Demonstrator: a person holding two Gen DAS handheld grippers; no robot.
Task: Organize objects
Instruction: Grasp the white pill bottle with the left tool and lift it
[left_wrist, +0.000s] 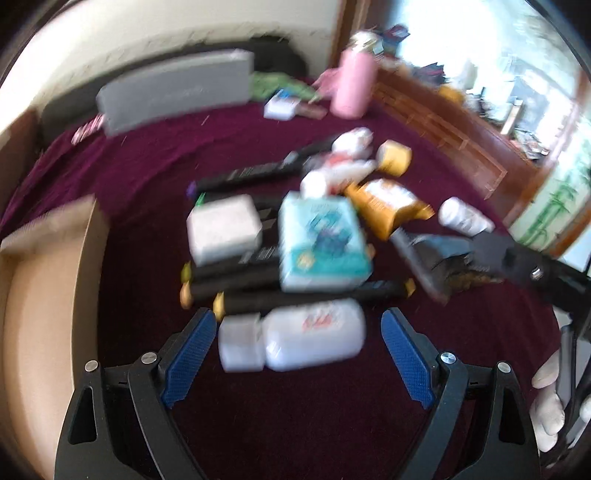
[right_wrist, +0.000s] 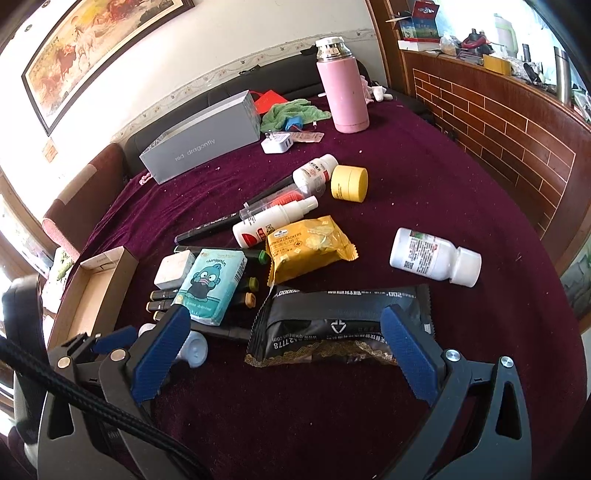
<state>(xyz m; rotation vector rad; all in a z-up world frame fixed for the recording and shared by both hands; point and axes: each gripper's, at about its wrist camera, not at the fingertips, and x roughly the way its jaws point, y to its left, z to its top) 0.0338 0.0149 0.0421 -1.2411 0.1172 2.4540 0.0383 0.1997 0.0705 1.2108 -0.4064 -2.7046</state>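
Note:
Small items lie scattered on a maroon cloth (right_wrist: 424, 177). My left gripper (left_wrist: 298, 325) is open, its blue pads on either side of a white bottle (left_wrist: 295, 338) lying on its side; the left wrist view is blurred. My right gripper (right_wrist: 286, 325) is open around a black snack packet (right_wrist: 343, 325), apart from it. The packet and the right gripper also show in the left wrist view (left_wrist: 436, 258). Nearby lie a teal tissue pack (right_wrist: 210, 282), a yellow cracker pack (right_wrist: 306, 245), several black markers (right_wrist: 162, 295), a white pill bottle (right_wrist: 436, 256) and a spray bottle (right_wrist: 273, 221).
An open cardboard box (right_wrist: 96, 291) sits at the left edge. A grey shoe box (right_wrist: 203, 138), a pink flask (right_wrist: 343, 85), a green cloth (right_wrist: 291, 110), a white charger (right_wrist: 277, 142) and a yellow jar (right_wrist: 349, 182) stand farther back. A wooden partition (right_wrist: 498, 122) runs along the right.

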